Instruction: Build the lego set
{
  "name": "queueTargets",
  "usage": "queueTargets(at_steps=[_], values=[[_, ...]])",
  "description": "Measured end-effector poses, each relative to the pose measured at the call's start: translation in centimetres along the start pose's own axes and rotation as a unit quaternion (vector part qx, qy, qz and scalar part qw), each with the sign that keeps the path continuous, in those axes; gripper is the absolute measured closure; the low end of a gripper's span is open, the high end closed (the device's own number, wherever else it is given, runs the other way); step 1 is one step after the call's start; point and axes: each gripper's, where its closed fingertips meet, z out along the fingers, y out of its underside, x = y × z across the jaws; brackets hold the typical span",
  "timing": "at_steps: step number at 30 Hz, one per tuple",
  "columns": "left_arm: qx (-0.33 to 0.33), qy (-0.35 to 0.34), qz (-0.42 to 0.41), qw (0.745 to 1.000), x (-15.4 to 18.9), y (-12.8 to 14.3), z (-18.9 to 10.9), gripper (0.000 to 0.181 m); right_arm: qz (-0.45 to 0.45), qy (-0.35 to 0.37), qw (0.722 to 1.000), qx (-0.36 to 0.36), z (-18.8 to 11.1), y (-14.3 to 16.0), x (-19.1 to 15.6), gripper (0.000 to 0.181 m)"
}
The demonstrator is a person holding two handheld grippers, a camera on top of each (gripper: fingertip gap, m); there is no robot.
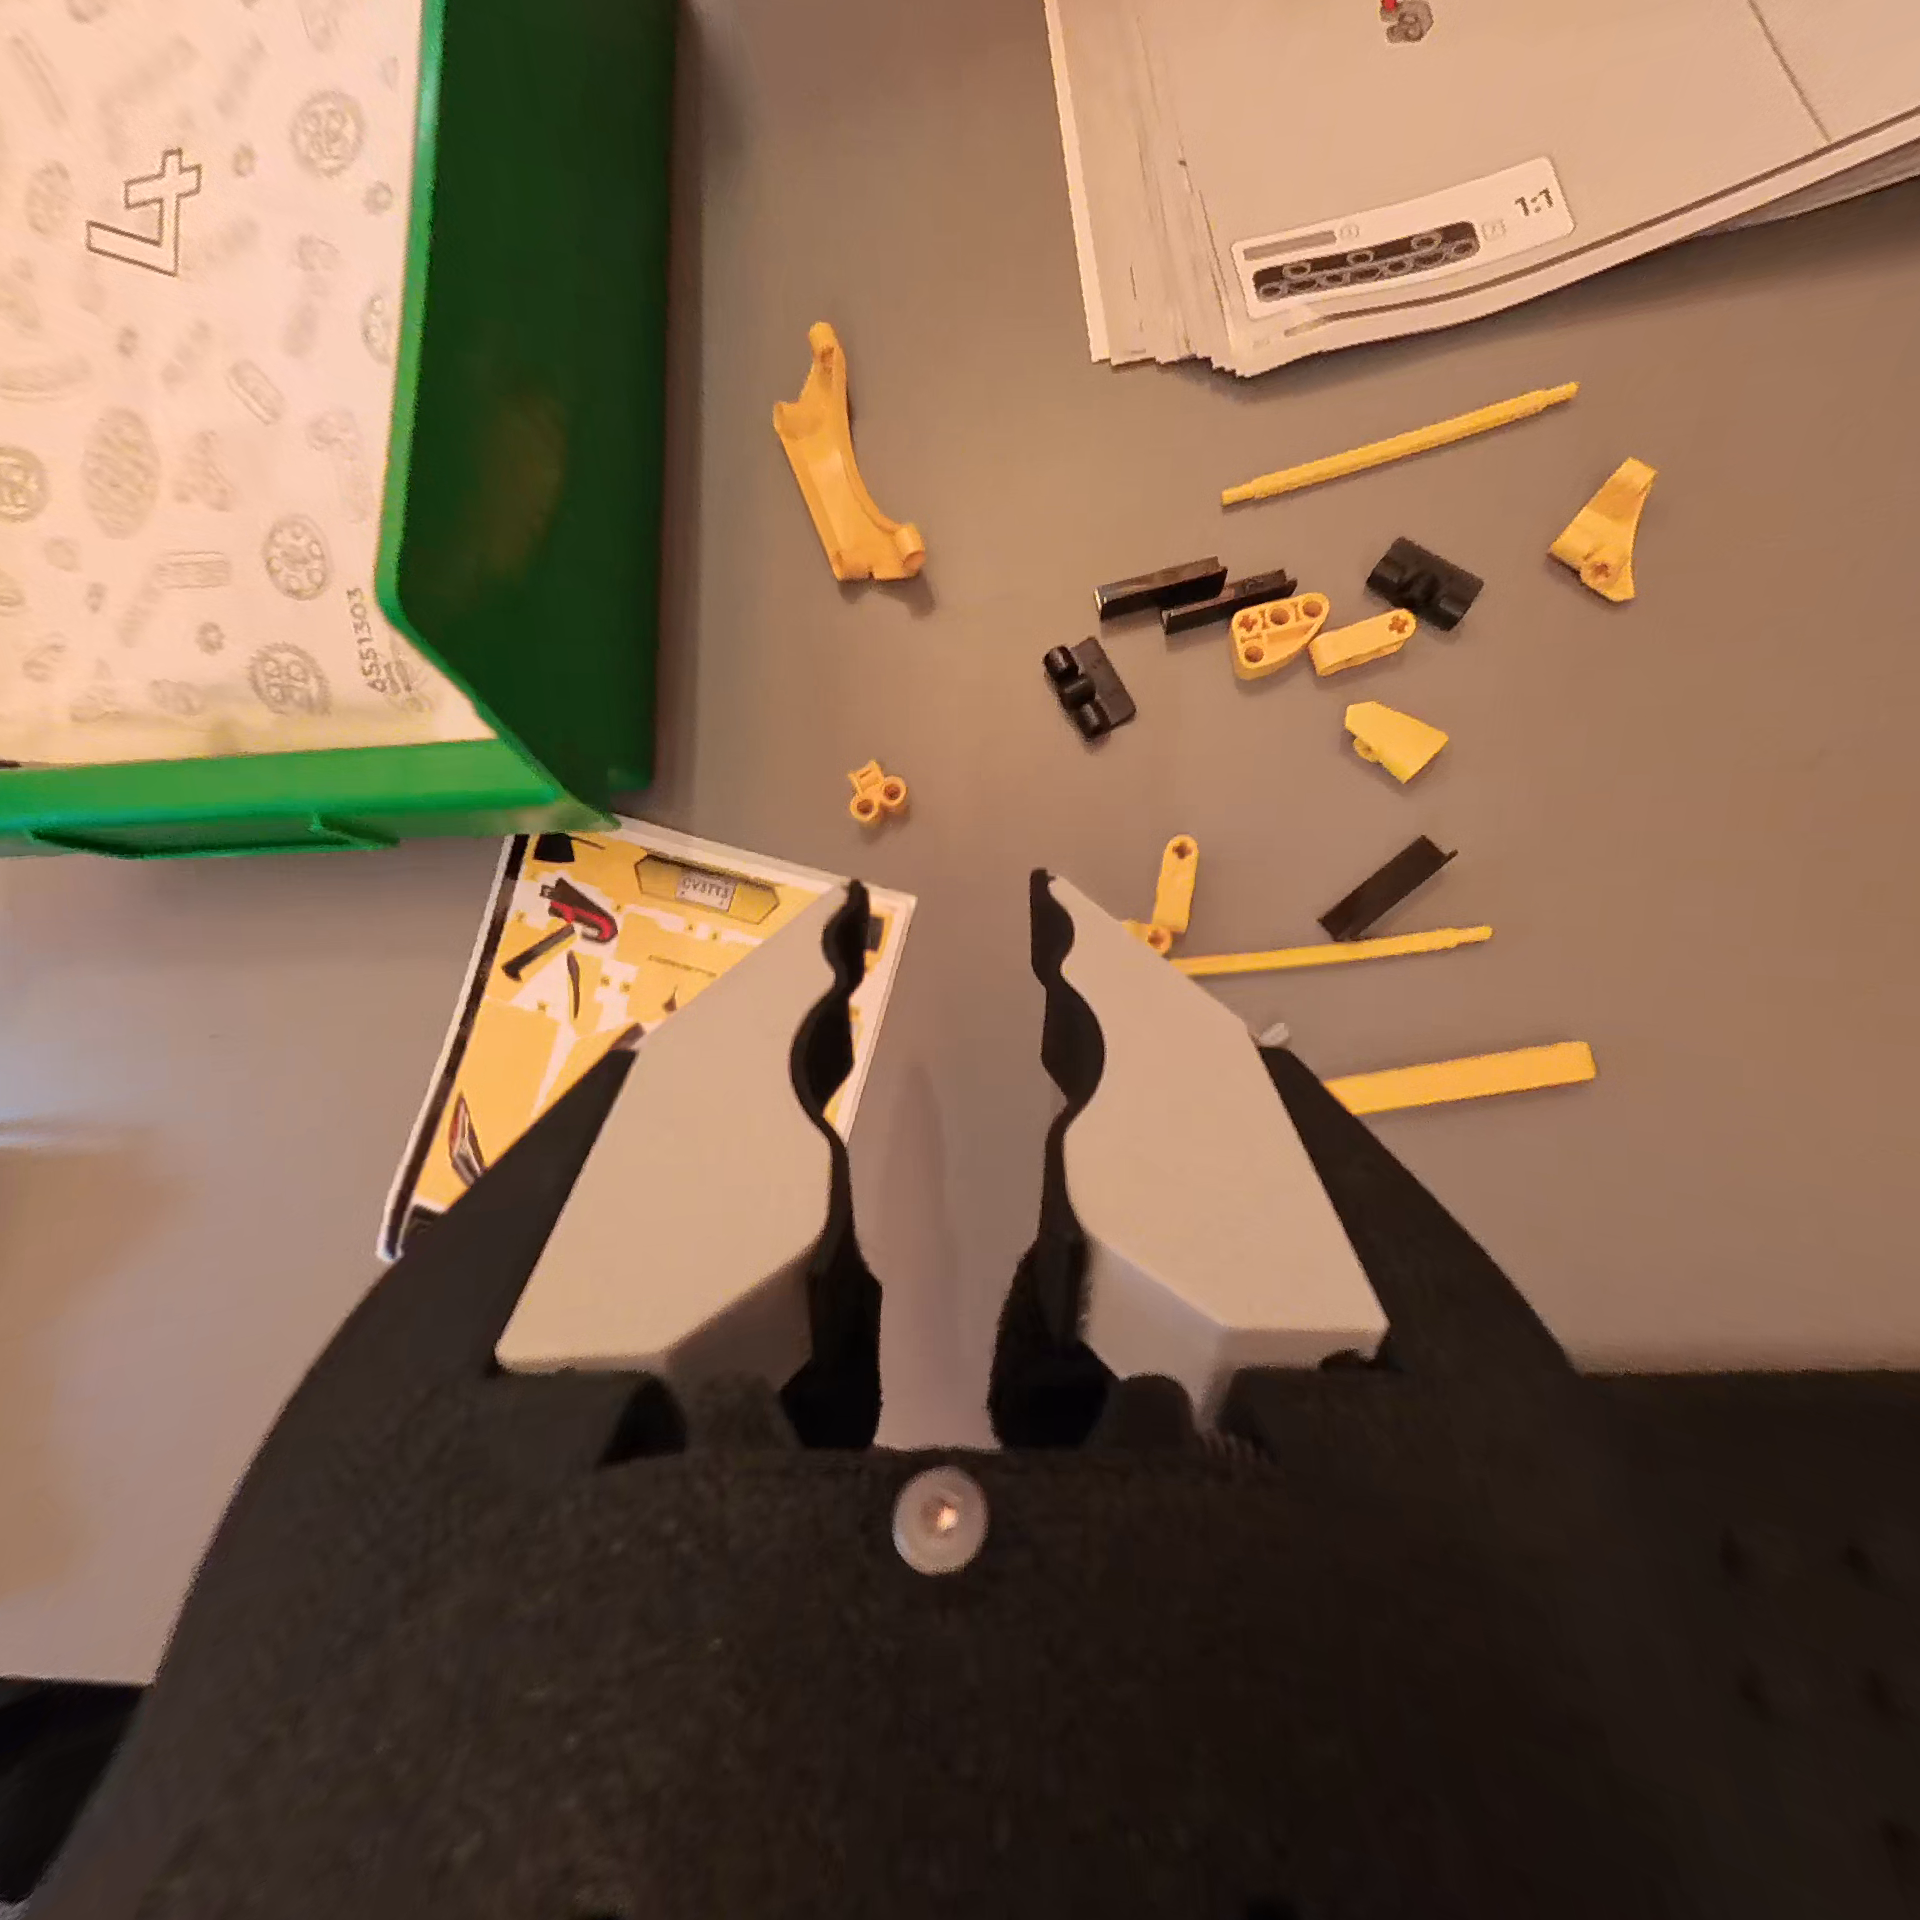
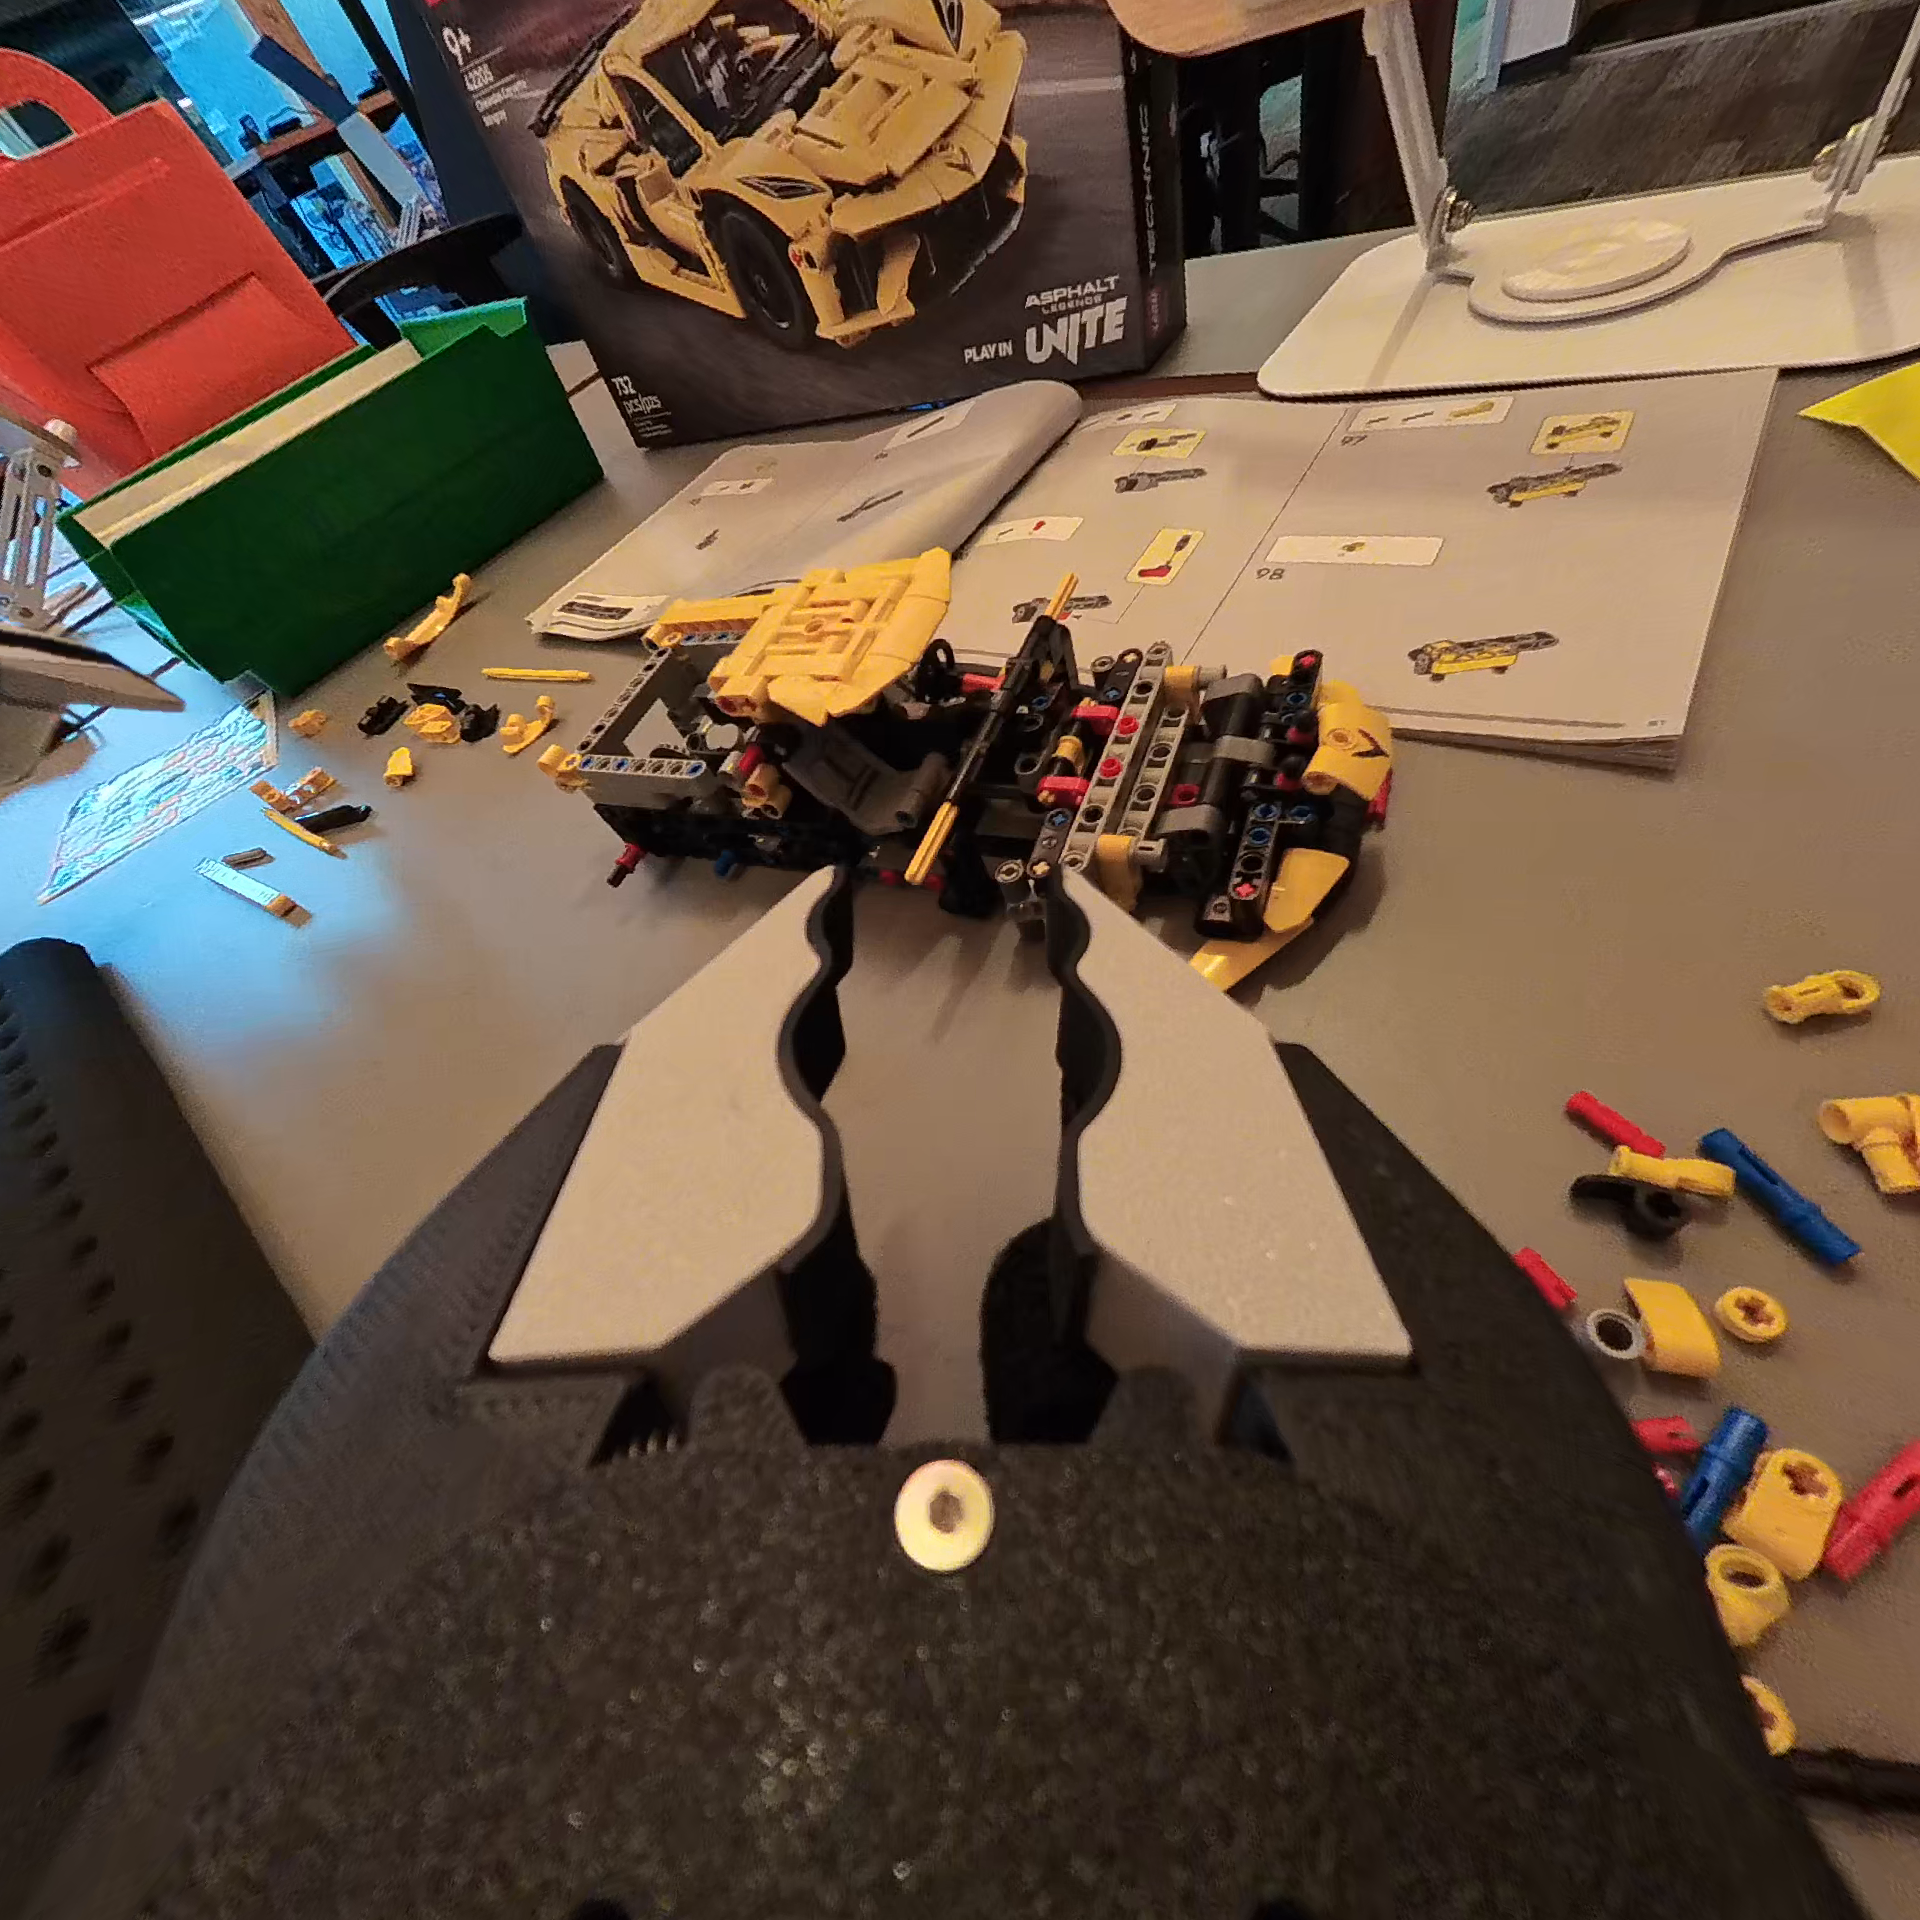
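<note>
While both grippers' fingers are spread with nothing held, the half-built car [image 2: 977, 758] is seen lying on the surface [image 2: 1507, 935], yellow panels over grey-black framing.

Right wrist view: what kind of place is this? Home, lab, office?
Probably a shared office or lab workspace, not a home. A grey table serves as the build bench, a white monitor stand sits at its far edge, and more desks show in an open room behind the orange chair.
</note>
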Motion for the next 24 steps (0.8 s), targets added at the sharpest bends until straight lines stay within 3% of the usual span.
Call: queueTargets(at_steps=[8, 15, 20, 24], values=[[-0.027, 0.054, -0.022, 0.998, 1.5, 2.9, 0.4, 0.150, -0.007, -0.003, 1.000, -0.011, 0.3, 0.3, -0.2, 0.147], [-0.012, 0.105, -0.017, 0.994, 4.5, 1.8, 1.1, 0.150, -0.016, 0.024, 1.000, -0.007, -0.3, 0.0, 0.8, 0.146], [0.014, 0.172, 0.012, 0.985, 10.1, -0.3, 0.3, 0.150, -0.073, 0.151, 0.986, -0.028, -4.7, -0.1, 5.9, 0.147], [0.031, 0.254, 0.032, 0.966, 16.1, -2.4, -0.1, 0.150, -0.091, 0.219, 0.967, -0.093, -9.1, 1.5, 10.2, 0.146]])
